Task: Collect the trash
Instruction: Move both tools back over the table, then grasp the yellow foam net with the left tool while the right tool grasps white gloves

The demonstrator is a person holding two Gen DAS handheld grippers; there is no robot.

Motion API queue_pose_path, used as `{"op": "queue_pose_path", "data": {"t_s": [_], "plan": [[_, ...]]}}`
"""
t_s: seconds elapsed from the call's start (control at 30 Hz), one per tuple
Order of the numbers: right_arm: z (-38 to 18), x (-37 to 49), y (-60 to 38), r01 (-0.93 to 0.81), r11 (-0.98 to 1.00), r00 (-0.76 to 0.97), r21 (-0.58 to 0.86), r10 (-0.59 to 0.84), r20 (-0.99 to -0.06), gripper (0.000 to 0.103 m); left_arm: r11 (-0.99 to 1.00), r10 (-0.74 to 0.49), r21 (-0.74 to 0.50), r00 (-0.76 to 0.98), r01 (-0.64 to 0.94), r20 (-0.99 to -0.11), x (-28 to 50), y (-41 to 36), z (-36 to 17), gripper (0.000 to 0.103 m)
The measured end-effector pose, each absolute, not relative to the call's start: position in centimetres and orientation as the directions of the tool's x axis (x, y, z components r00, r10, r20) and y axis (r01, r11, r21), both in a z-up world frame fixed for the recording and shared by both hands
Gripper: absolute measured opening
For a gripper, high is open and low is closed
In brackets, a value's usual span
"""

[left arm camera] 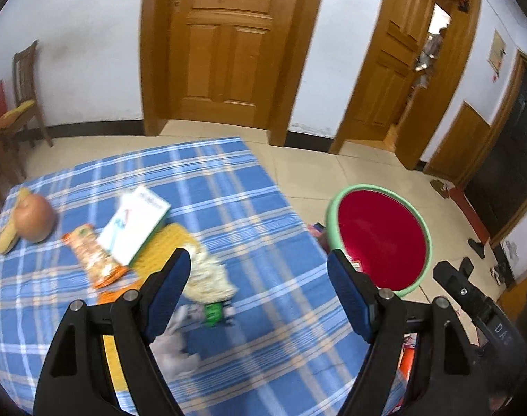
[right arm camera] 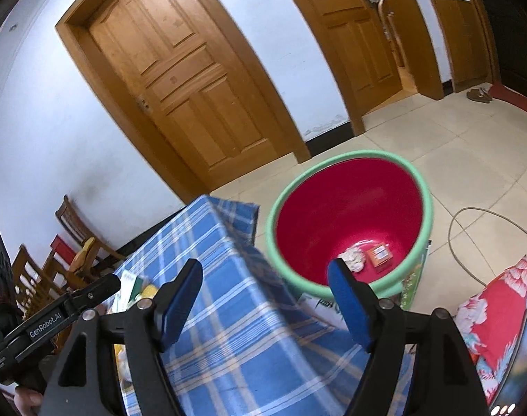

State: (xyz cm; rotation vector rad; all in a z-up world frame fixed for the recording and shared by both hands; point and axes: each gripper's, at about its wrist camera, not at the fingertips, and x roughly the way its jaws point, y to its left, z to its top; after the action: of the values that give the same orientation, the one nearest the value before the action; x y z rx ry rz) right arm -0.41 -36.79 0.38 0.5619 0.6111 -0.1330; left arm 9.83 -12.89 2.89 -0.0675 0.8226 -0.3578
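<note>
On the blue plaid table [left arm camera: 229, 187] lie a crumpled white wrapper [left arm camera: 211, 277], a green scrap [left arm camera: 213, 312], a white tissue [left arm camera: 175, 343] and an orange snack wrapper [left arm camera: 97, 256]. My left gripper [left arm camera: 258, 254] hangs open above the cloth, its left finger next to the crumpled wrapper, with nothing between the pads. A red basin with a green rim [left arm camera: 333, 208] stands on the floor to the right of the table. My right gripper [right arm camera: 265, 263] is open and empty over the table's corner, near the basin [right arm camera: 333, 159]. Inside the basin lie a crumpled paper [right arm camera: 352, 258] and a small orange box [right arm camera: 378, 254].
An apple [left arm camera: 33, 218], a white and green box [left arm camera: 135, 225] and a yellow cloth [left arm camera: 173, 239] also sit on the table. Wooden chairs [left arm camera: 24, 104] stand at the left wall. A cable [right arm camera: 471, 215], a floral cushion [right arm camera: 499, 312] and shoes [left arm camera: 476, 246] are on the tiled floor.
</note>
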Motion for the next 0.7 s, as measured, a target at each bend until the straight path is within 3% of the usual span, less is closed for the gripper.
{"op": "queue_pose_path", "data": {"t_s": [0.27, 0.7], "plan": [[0.4, -0.7, -33.2, 0.220, 0.869, 0.804, 0.443, 0.095, -0.587, 0.079, 0.959, -0.283, -0.206, 0.652, 0.194, -0.703, 8.3, -7.2, 2.5, 0.081], [-0.8, -1.4, -29.4, 0.166, 0.892, 0.774, 0.421, 0.146, -0.616, 0.080, 0.979, -0.198, -0.185, 0.605, 0.085, -0.771, 6.2, -1.9, -2.0, 0.081]]}}
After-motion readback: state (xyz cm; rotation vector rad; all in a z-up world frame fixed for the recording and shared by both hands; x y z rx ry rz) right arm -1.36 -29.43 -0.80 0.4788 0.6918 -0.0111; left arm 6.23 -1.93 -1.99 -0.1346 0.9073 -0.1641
